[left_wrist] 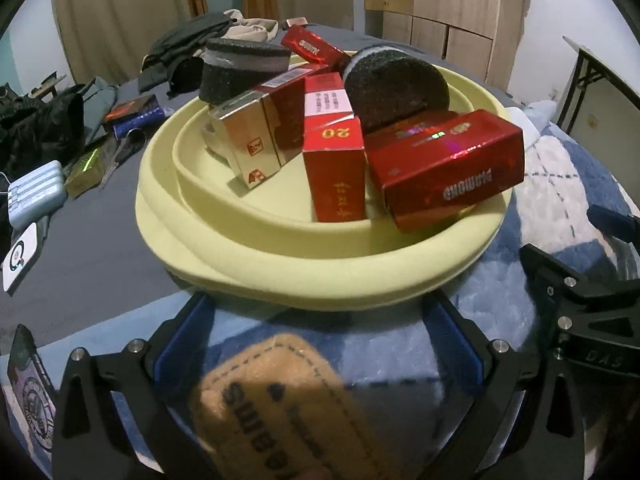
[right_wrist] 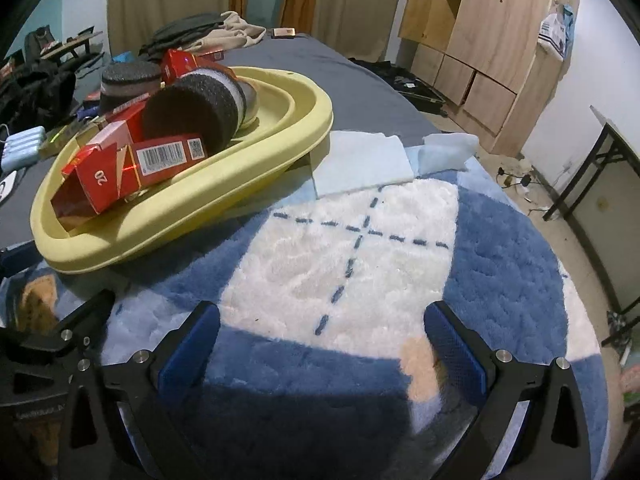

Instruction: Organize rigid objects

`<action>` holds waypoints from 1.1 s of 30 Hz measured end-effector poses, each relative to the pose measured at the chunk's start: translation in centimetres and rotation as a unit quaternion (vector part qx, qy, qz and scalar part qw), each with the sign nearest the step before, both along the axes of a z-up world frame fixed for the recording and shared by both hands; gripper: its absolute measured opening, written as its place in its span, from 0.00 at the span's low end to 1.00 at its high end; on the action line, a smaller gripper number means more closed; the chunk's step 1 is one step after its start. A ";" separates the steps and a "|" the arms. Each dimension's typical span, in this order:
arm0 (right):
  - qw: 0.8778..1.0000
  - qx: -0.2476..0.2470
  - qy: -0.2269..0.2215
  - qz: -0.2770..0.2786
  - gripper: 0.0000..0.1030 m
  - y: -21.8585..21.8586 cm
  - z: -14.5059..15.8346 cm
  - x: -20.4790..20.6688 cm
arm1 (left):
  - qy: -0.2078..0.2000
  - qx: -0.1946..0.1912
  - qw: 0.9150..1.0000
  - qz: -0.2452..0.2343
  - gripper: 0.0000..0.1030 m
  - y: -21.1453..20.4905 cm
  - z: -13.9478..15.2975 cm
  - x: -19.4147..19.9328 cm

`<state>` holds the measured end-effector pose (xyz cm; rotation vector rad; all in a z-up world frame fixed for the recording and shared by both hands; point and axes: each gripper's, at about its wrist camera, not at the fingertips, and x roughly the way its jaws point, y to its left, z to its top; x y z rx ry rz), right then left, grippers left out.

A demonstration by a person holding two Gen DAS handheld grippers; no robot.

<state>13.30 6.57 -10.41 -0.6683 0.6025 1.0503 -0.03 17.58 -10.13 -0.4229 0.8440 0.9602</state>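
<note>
1. One blue-and-white plush blanket (right_wrist: 340, 248) covers the near bed, and on it rests a pale yellow oval basin (left_wrist: 320, 276).
2. Inside the basin lie red cigarette boxes (left_wrist: 444, 168), a gold box (left_wrist: 248, 140) and two dark round sponge-like pads (left_wrist: 396, 84); what they are made of is unclear.
3. The left gripper (left_wrist: 320, 344) gapes wide just short of the basin's rim, empty.
4. The right gripper (right_wrist: 320, 344) stands wide apart over bare blanket, holding nothing.

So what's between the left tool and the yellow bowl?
Nothing stands between them. In the left wrist view the open left tool sits right at the yellow bowl rim, with only the fluffy blue rug beneath.
</note>
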 end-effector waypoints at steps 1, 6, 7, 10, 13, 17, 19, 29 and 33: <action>1.000 -0.001 -0.002 0.000 1.00 0.1 0.0 -0.1 | 0.001 -0.001 1.000 0.000 1.00 0.1 0.0 0.0; 1.000 -0.003 0.009 0.005 1.00 0.2 0.2 0.1 | -0.010 -0.011 1.000 0.002 1.00 0.0 -0.1 -0.4; 1.000 -0.006 0.012 0.005 1.00 0.3 0.2 0.2 | -0.014 -0.015 1.000 0.002 1.00 -0.2 0.0 -0.5; 1.000 -0.005 0.011 0.004 1.00 0.0 0.3 0.3 | -0.014 -0.015 1.000 0.002 1.00 -0.4 0.0 -0.5; 1.000 -0.006 0.011 0.004 1.00 0.0 0.4 0.3 | -0.016 -0.017 1.000 0.002 1.00 0.0 -0.1 -0.9; 1.000 -0.006 0.010 0.004 1.00 0.1 0.4 0.3 | -0.016 -0.018 1.000 0.002 1.00 0.1 0.0 -1.0; 1.000 -0.006 0.010 0.004 1.00 0.1 0.4 0.4 | -0.014 -0.018 1.000 0.001 1.00 0.0 0.0 -0.9; 1.000 -0.006 0.011 0.004 1.00 0.1 0.4 0.4 | -0.014 -0.018 1.000 0.000 1.00 0.1 0.0 -1.0; 1.000 -0.006 0.011 0.004 1.00 0.1 0.4 0.3 | -0.015 -0.017 1.000 0.000 1.00 0.1 0.0 -0.8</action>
